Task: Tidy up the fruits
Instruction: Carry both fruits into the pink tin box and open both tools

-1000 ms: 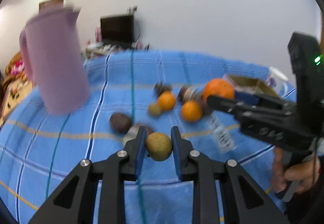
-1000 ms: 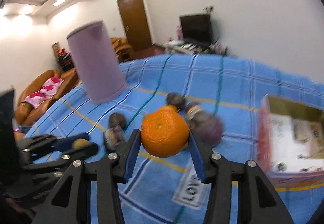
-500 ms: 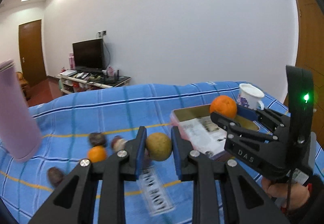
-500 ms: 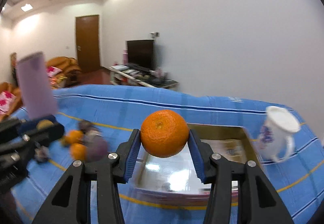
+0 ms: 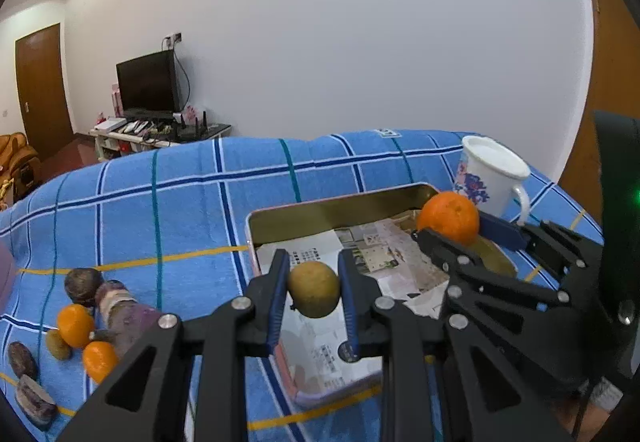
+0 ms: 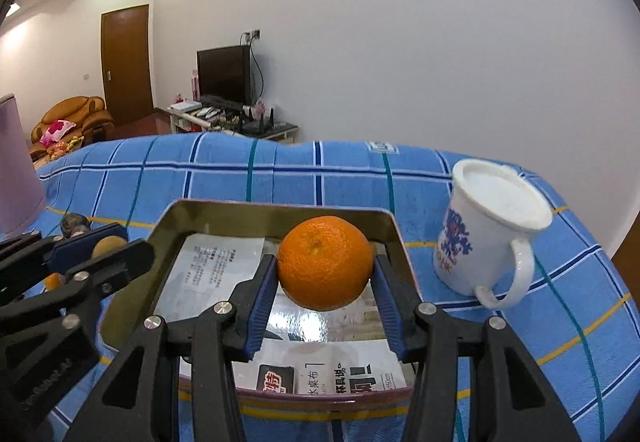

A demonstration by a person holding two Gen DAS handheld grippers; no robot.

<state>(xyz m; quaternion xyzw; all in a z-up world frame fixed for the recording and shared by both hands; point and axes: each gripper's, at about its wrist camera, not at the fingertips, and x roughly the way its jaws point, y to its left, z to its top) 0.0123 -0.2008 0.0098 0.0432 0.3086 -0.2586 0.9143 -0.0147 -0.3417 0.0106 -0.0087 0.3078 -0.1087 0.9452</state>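
Note:
My left gripper (image 5: 314,292) is shut on a small yellow-green fruit (image 5: 314,289) and holds it above the near left part of a shallow metal tin (image 5: 332,204) lined with printed paper. My right gripper (image 6: 325,284) is shut on a large orange (image 6: 325,263) and holds it above the tin (image 6: 276,209); the orange also shows in the left wrist view (image 5: 449,217). Several fruits lie on the blue checked cloth at the left: small oranges (image 5: 75,324), dark round fruits (image 5: 83,284) and a small green one (image 5: 58,349).
A white mug (image 6: 486,232) with a blue and red print stands right of the tin, also in the left wrist view (image 5: 490,180). A tall pink container (image 6: 16,170) stands at the far left. The cloth (image 5: 180,202) falls away at the far edge.
Both grippers have carried their fruits further right and now hang over the tin. The loose fruits have slid to the left edge of view. Both grips are unchanged.

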